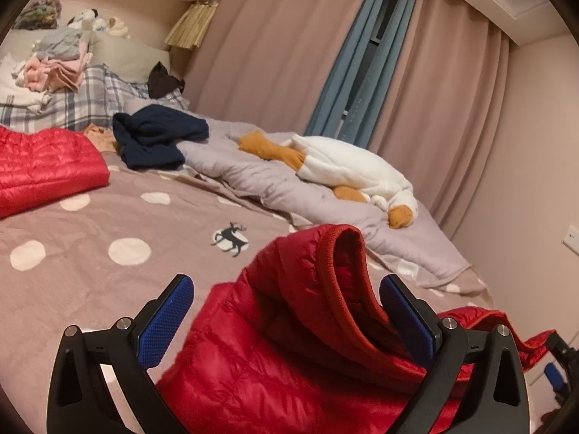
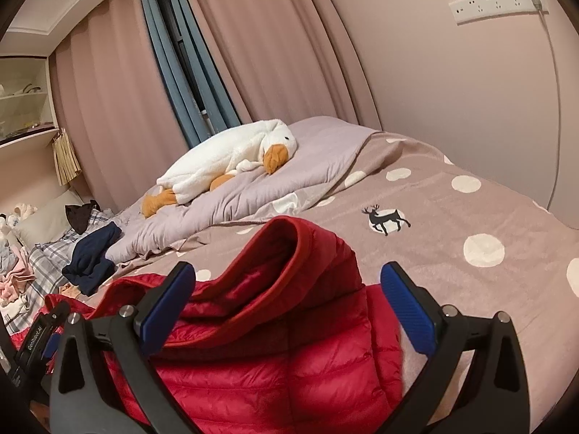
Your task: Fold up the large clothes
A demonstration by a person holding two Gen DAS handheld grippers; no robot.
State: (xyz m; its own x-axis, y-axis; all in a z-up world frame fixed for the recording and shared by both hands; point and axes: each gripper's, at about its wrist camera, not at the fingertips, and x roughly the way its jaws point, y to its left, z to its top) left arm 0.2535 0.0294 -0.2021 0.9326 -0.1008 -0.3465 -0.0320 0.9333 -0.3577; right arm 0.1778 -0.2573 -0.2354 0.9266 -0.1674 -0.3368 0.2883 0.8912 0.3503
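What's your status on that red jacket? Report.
Left gripper open, right gripper open. Red jacket lies loose between both, collar up. Second red jacket and navy garment well clear.

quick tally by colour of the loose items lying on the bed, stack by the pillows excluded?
Red: 2, the puffer jacket between the tongs and a folded red jacket
Navy: 1, crumpled garment
Black: 1, small garment on the plaid pillow
White and orange: 1, plush goose
Total: 5

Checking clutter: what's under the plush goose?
The plush goose lies on a rumpled lilac quilt, which lies over the polka-dot bedspread. Anything beneath its body is hidden.
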